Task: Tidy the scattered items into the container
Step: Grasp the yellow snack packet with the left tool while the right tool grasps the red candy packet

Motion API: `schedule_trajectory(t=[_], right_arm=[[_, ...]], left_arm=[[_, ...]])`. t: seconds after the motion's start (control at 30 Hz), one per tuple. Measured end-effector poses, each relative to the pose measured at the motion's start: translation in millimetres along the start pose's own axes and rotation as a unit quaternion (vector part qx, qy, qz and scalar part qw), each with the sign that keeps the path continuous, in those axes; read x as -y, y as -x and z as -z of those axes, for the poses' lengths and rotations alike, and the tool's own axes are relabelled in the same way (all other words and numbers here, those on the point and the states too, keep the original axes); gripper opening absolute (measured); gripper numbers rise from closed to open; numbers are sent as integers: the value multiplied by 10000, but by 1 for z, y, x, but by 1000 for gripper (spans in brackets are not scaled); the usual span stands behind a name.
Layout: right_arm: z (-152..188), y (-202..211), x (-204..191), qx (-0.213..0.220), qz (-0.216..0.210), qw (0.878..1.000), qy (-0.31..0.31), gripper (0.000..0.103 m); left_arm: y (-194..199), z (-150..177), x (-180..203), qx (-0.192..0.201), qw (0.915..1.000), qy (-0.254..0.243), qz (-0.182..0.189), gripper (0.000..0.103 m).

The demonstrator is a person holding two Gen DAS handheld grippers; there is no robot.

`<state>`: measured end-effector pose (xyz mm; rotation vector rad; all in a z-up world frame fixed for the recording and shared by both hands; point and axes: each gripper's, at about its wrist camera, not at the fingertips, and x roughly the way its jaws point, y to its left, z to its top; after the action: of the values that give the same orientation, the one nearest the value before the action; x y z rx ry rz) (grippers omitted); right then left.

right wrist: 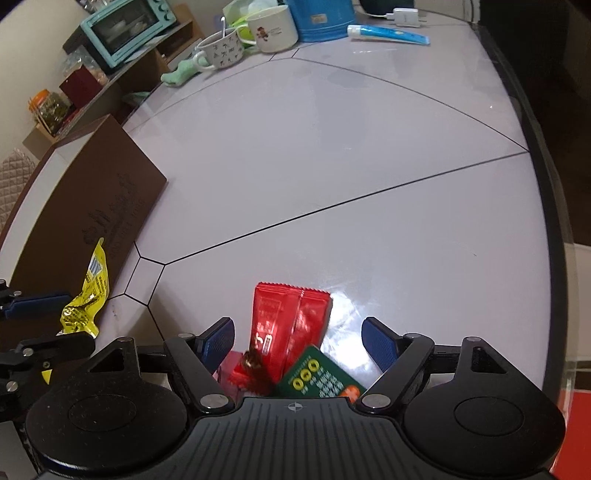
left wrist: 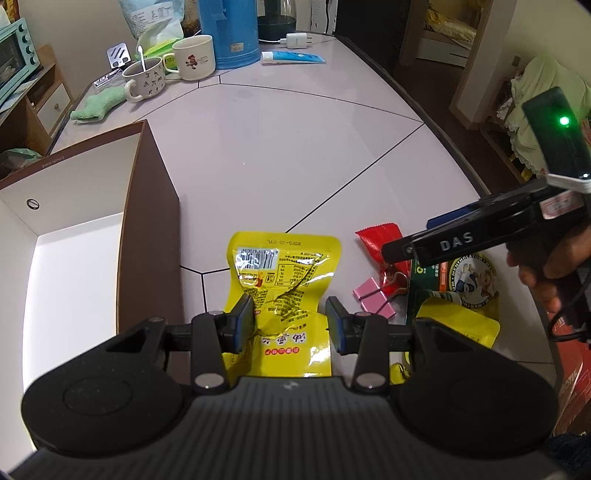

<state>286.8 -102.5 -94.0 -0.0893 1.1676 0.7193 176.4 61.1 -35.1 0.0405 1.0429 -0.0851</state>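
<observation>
A yellow snack packet (left wrist: pixel 284 273) lies on the table beside the brown box (left wrist: pixel 147 236) with a white inside. My left gripper (left wrist: pixel 291 320) is partly open, its blue pads on either side of the packet's crumpled middle; contact is unclear. The packet (right wrist: pixel 86 295) looks lifted in the right wrist view. My right gripper (right wrist: pixel 298 341) is open and hovers over a red wrapper (right wrist: pixel 291 317) and a green packet (right wrist: pixel 321 376). The right gripper also shows in the left wrist view (left wrist: pixel 399 254), above the red wrapper (left wrist: pixel 380 240).
Pink binder clips (left wrist: pixel 373 295), a second yellow packet (left wrist: pixel 458 321) and a green packet (left wrist: pixel 469 277) lie to the right. Mugs (left wrist: pixel 194 55), a blue jug (left wrist: pixel 229 33), a tube (left wrist: pixel 293 57) and a green cloth (left wrist: pixel 98 105) stand at the far edge.
</observation>
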Motion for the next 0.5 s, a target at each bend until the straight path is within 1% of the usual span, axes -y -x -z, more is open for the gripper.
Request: schedule_trajectory(t=[0.13, 0.17, 0.2, 0.27, 0.3, 0.33, 0.43, 0.5], right_arm=[[-4, -12, -3, -136, 84, 9998, 155, 80], [-5, -14, -5, -137, 137, 9995, 244, 76], [-5, -15, -7, -138, 191, 9992, 333, 66], [-6, -17, -10, -139, 298, 9982, 511, 60], [-7, -18, -11, -140, 351, 9975, 599, 54], [-7, -19, -13, -141, 404, 9967, 688, 52], [-6, -19, -15, -99, 417, 9951, 889, 51], [-4, -15, -15, 26, 395, 9946, 954, 38]], left_arm=[[-2, -1, -2, -9, 10000, 27, -2, 37], [-2, -1, -3, -11, 10000, 31, -2, 37], [-2, -1, -3, -13, 10000, 36, 0, 37], [-3, -1, -4, -18, 10000, 45, 1, 37], [-3, -1, -4, -20, 10000, 49, 2, 37], [-3, -1, -4, -23, 10000, 52, 4, 37], [-3, -1, -3, -18, 10000, 55, 23, 37], [-2, 0, -2, -12, 10000, 54, 35, 37]])
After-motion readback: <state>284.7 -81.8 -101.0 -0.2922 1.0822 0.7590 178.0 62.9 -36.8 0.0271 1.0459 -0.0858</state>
